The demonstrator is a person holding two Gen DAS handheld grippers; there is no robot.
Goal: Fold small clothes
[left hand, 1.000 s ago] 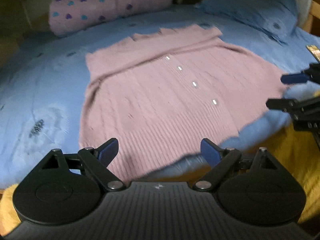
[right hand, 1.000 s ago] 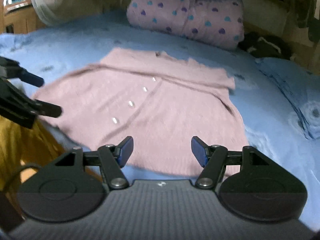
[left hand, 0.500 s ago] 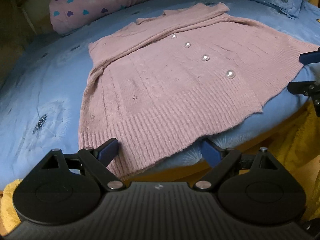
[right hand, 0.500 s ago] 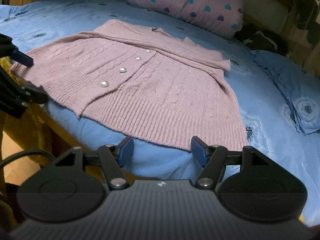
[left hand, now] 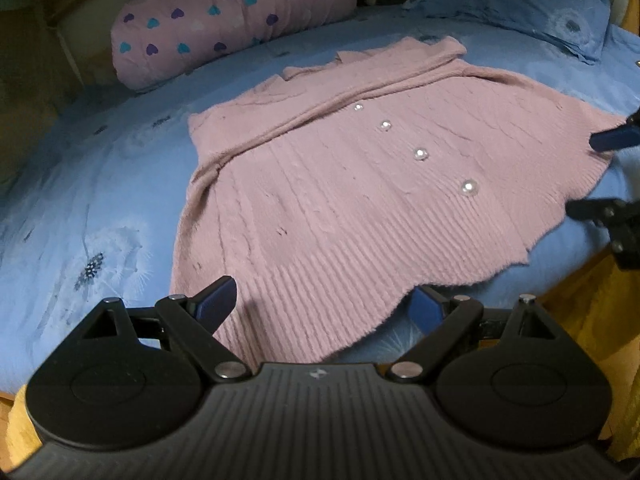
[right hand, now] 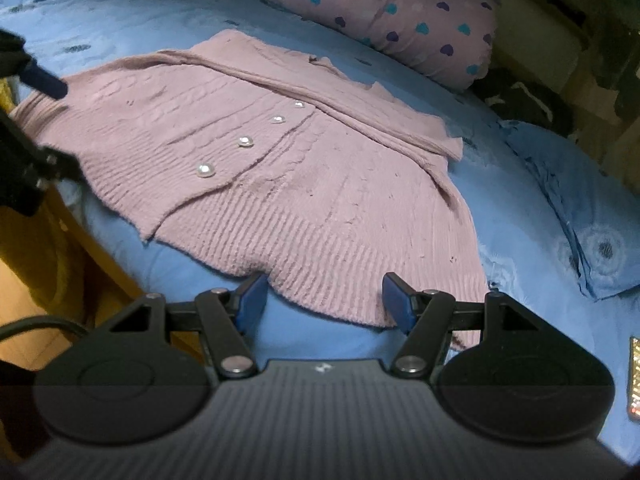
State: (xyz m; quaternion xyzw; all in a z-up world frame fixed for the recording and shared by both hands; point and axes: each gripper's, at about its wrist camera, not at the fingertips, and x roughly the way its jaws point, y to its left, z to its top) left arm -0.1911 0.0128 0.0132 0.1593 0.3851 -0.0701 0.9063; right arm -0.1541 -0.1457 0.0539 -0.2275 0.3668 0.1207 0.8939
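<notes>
A pink knitted cardigan (left hand: 360, 200) with several pearl buttons lies spread flat on a blue bed sheet (left hand: 100, 200); it also shows in the right wrist view (right hand: 300, 184). My left gripper (left hand: 324, 304) is open and empty, its fingers over the ribbed hem's near left corner. My right gripper (right hand: 324, 300) is open and empty, its fingers straddling the hem at the other bottom corner. Each gripper shows at the edge of the other's view: the right one (left hand: 600, 176), the left one (right hand: 44, 120).
A pink bolster (left hand: 228, 20) with heart prints lies at the head of the bed. A blue pillow (left hand: 520, 8) lies beside the cardigan. The wooden bed edge (right hand: 100, 272) runs just under the hem. A phone-like object (right hand: 634, 376) lies on the sheet at right.
Both grippers have dropped lower and closer to the hem, each now at a bottom corner. The cardigan has not moved. Both jaws stay open.
</notes>
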